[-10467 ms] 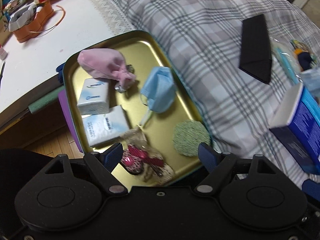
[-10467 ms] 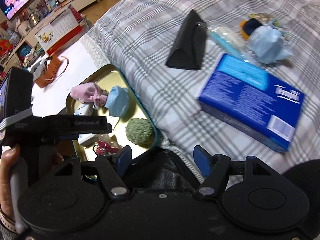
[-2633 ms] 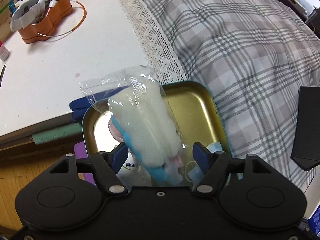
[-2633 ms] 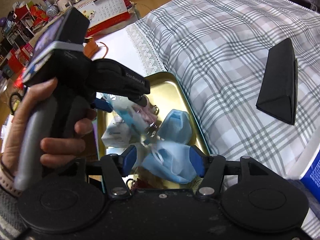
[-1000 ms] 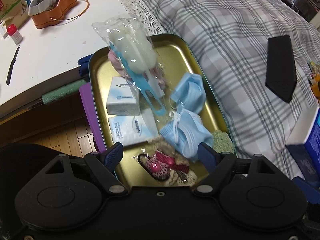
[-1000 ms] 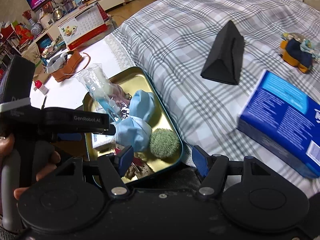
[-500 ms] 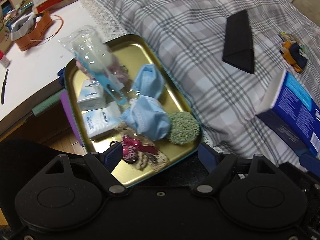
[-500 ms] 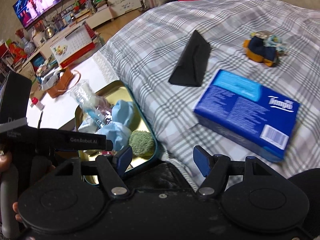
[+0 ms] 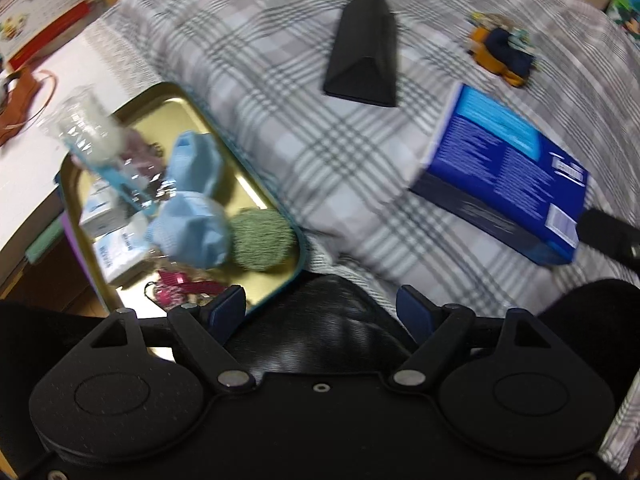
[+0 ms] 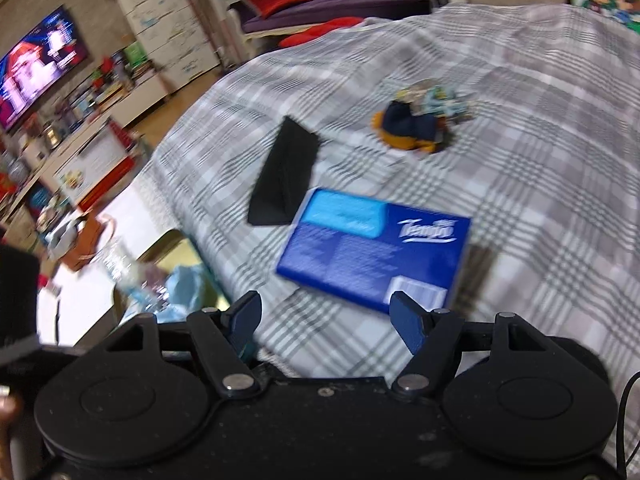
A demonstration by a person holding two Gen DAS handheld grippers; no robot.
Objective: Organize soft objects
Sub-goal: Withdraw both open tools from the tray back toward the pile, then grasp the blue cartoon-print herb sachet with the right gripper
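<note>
Gold metal tray (image 9: 256, 190) at left bed edge, two pale blue face masks (image 9: 196, 236) inside, one green round pad (image 9: 262, 244), two white tissue packs (image 9: 116, 248), blue cardboard tissue box (image 10: 376, 246) right, black triangular case (image 9: 366, 66) far, left gripper (image 9: 320, 314) spread empty, right gripper (image 10: 326, 318) opening, empty.

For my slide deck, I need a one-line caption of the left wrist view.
Open left gripper above a gold tray holding face masks, with a blue tissue box on the plaid bedspread.

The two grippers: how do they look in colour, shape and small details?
The left gripper and the right gripper look alike: a matte black body with two round discs, black linkage arms with silver pivot pins, and short dark blue fingers. A thin black cable runs at the lower right edge of the right wrist view. No sleeve shows.
</note>
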